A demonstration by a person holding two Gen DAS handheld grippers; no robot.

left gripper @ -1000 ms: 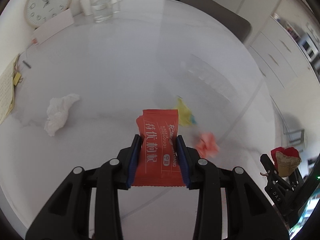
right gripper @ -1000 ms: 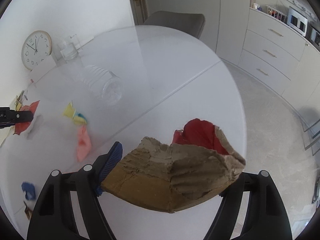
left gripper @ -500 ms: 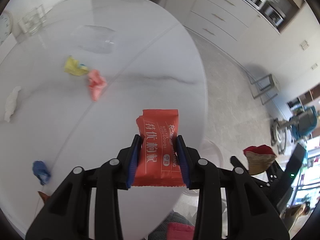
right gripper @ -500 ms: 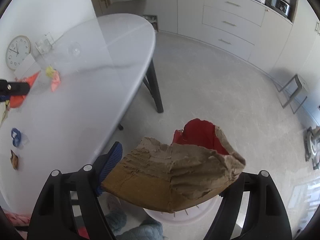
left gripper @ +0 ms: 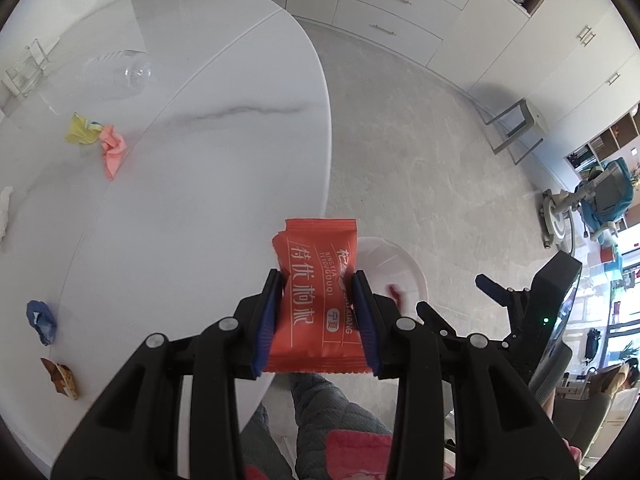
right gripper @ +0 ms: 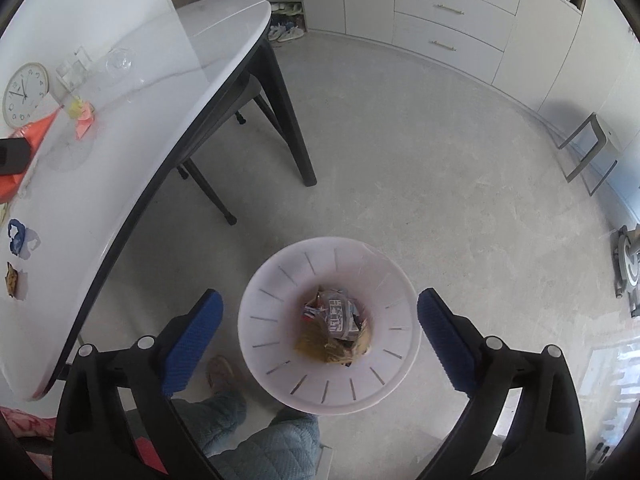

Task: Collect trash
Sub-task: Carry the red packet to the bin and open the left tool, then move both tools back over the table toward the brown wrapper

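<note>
My left gripper (left gripper: 316, 286) is shut on an orange-red snack wrapper (left gripper: 316, 292), held above the table's edge near the white trash bin (left gripper: 404, 268). My right gripper (right gripper: 320, 312) is open and empty, right above the white trash bin (right gripper: 276, 352) on the floor. The brown paper bag (right gripper: 320, 346) lies inside the bin among other trash. On the white table (left gripper: 200, 160) lie a pink crumpled paper (left gripper: 113, 152), a yellow scrap (left gripper: 80, 130), a blue scrap (left gripper: 41, 318), a brown scrap (left gripper: 62, 376) and a white tissue (left gripper: 5, 210).
A clear plastic bottle (left gripper: 116, 74) lies on the table's far side. A clock (right gripper: 22, 94) and glasses (right gripper: 74, 70) stand at the wall. The table's dark legs (right gripper: 292, 128) and a chair stand left of the bin. The person's legs (right gripper: 260, 444) are below.
My right gripper opened and dropped the brown paper bag into the bin. My left gripper has carried the wrapper further right, to the table's edge beside the bin.
</note>
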